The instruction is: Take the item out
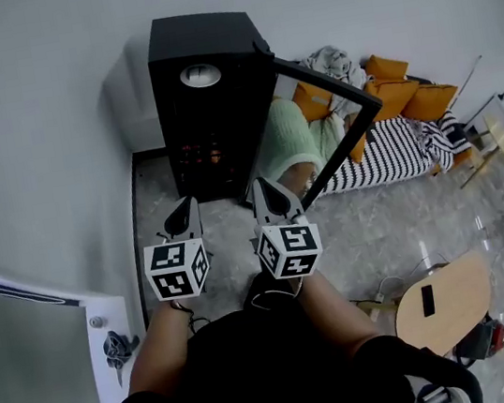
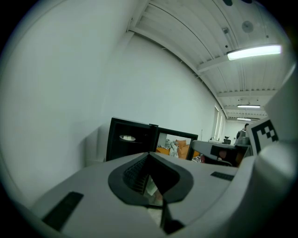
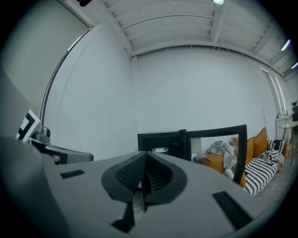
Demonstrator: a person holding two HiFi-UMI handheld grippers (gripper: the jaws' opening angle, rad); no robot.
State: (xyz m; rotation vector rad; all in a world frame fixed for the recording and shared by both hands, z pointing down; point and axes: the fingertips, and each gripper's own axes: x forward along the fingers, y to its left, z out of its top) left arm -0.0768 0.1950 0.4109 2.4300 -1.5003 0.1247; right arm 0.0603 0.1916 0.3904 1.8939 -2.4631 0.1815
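Observation:
A black cabinet (image 1: pixel 209 108) stands against the white wall, its glass door (image 1: pixel 330 126) swung open to the right. In the upper part of its dark inside sits a white round item (image 1: pixel 201 75), which the gripper views also show as the white round item (image 2: pixel 127 137) and the white round item (image 3: pixel 160 149). Small reddish glints (image 1: pixel 202 152) show lower inside. My left gripper (image 1: pixel 182 218) and right gripper (image 1: pixel 273 198) hover side by side short of the cabinet, pointing at it. The left gripper (image 2: pixel 149 155) and right gripper (image 3: pixel 145 155) are both shut with nothing between the jaws.
Right of the cabinet lies a striped mattress (image 1: pixel 396 152) with orange cushions (image 1: pixel 405 91) and a pale green cloth (image 1: pixel 294 137). A round wooden table (image 1: pixel 444 303) stands at the lower right. A white ledge (image 1: pixel 108 323) is at the left. The floor is pale marble.

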